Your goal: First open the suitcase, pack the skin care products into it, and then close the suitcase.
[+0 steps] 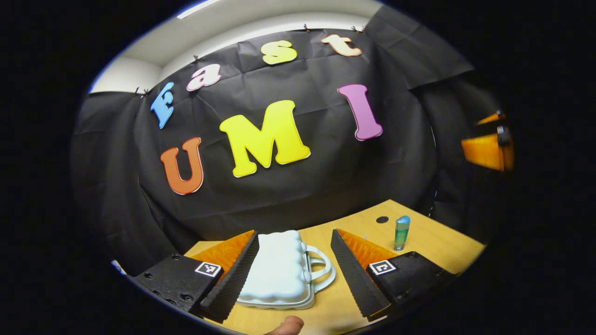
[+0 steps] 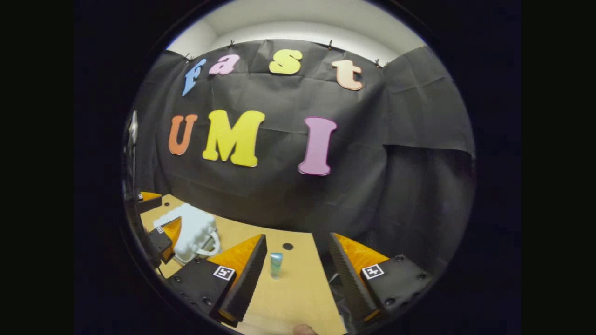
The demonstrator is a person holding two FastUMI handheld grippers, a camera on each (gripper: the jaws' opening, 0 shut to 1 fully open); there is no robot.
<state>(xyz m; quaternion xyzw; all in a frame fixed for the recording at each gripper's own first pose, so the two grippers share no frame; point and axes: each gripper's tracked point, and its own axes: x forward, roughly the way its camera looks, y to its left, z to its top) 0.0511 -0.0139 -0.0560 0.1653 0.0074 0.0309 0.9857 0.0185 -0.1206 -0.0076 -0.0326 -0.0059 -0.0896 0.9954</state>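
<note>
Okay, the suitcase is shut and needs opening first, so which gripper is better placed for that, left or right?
Left, probably. The left gripper is open with the closed white suitcase between its fingers. The right gripper is open facing the small bottle, farther from the suitcase.

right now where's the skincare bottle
The bottle stands upright on the table between the right gripper's open fingers, apart from the closed suitcase.

Bare table (image 2: 298, 288) around upright bottle (image 2: 276, 265); suitcase (image 2: 188, 232) well apart.

Wooden table (image 1: 433, 242), white suitcase (image 1: 279, 270), upright bottle (image 1: 401, 231)
</note>
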